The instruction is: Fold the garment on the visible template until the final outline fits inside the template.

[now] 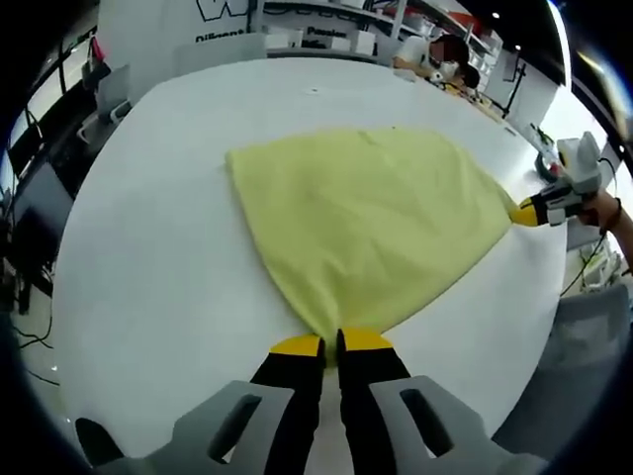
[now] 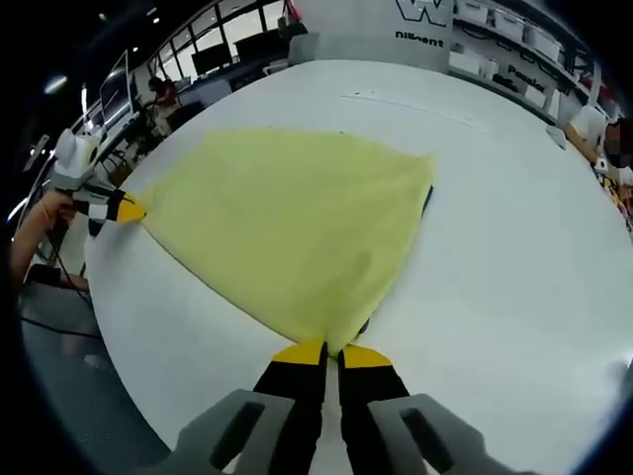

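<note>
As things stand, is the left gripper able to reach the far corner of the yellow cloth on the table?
Probably not at once. The left gripper is shut on a near corner of the yellow cloth, and the right gripper holds another corner. The white table between is bare, but it must let go first.

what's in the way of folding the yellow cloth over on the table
Nothing visible. The left hand-held gripper and right hand-held gripper each already pinch a corner of the yellow cloth, and the white table around it shows bare. The dark edge by its far corner is unclear.
</note>
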The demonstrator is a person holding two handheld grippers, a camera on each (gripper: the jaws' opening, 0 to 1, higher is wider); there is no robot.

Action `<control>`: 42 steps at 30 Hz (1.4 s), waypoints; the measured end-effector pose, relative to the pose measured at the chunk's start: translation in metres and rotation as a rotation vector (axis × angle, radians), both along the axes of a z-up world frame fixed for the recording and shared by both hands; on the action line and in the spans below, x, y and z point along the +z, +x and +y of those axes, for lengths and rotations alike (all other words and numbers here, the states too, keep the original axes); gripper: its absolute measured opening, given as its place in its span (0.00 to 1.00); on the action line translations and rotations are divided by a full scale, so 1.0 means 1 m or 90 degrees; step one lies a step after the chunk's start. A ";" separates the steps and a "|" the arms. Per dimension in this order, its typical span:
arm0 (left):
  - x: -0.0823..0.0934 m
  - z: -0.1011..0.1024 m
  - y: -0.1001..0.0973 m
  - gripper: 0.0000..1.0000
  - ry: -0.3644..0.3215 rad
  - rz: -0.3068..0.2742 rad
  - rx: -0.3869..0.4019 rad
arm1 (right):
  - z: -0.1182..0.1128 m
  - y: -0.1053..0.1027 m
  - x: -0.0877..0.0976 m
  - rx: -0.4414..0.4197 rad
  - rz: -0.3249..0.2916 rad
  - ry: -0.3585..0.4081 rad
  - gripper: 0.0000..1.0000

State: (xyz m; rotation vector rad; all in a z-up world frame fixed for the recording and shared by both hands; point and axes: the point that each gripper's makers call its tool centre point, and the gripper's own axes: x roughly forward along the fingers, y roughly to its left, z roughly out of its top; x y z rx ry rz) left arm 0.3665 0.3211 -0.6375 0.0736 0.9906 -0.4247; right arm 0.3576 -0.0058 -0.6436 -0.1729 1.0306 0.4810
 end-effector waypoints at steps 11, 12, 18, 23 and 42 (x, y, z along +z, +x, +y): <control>0.001 -0.001 0.003 0.15 0.037 -0.039 -0.038 | 0.008 0.003 0.006 -0.001 -0.035 0.020 0.16; 0.001 0.000 0.002 0.21 0.038 -0.037 -0.039 | 0.009 0.002 0.006 0.007 -0.037 0.019 0.19; 0.009 -0.001 0.003 0.44 0.014 -0.071 -0.010 | 0.022 0.009 0.029 -0.004 -0.105 0.075 0.54; 0.024 -0.008 -0.005 0.60 -0.006 -0.101 0.009 | 0.026 0.005 0.051 -0.005 -0.134 0.079 0.67; 0.072 -0.017 -0.046 0.97 -0.037 -0.165 0.043 | 0.043 -0.036 0.095 0.000 -0.191 0.110 0.99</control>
